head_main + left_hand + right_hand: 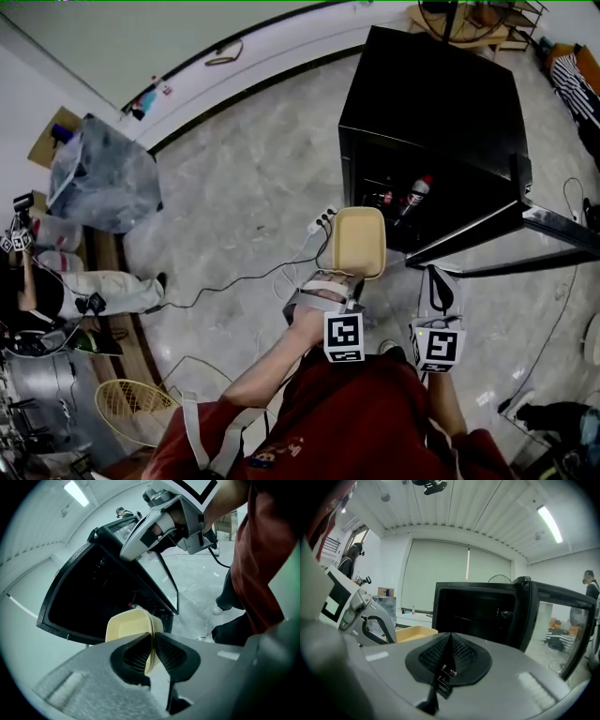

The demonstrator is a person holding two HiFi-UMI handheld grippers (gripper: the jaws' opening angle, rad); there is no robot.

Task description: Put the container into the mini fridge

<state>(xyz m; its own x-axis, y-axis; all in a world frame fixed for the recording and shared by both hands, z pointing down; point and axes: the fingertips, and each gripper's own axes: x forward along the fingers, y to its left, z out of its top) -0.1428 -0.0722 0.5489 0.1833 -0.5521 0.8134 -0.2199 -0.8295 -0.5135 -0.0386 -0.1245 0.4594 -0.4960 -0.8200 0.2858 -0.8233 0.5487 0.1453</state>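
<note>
The container, a shallow tan tray with rounded corners, hangs in the air just in front of the open mouth of the mini fridge, held by its near edge. At the far left of the room a big crumpled plastic bag stands by the wall. Another person is low on the floor near it, and a woven basket lies nearer still. A white power strip lies on the marble floor just left of the container. The left gripper has its jaws almost together, and the ribbed pads pinch the container's thin rim between them. To its right, the right gripper holds nothing. Its jaws are pressed against each other and point toward the fridge. The black fridge stands on the floor at the far right, its glass door swung wide to the right. Bottles show inside the dark cavity.
</note>
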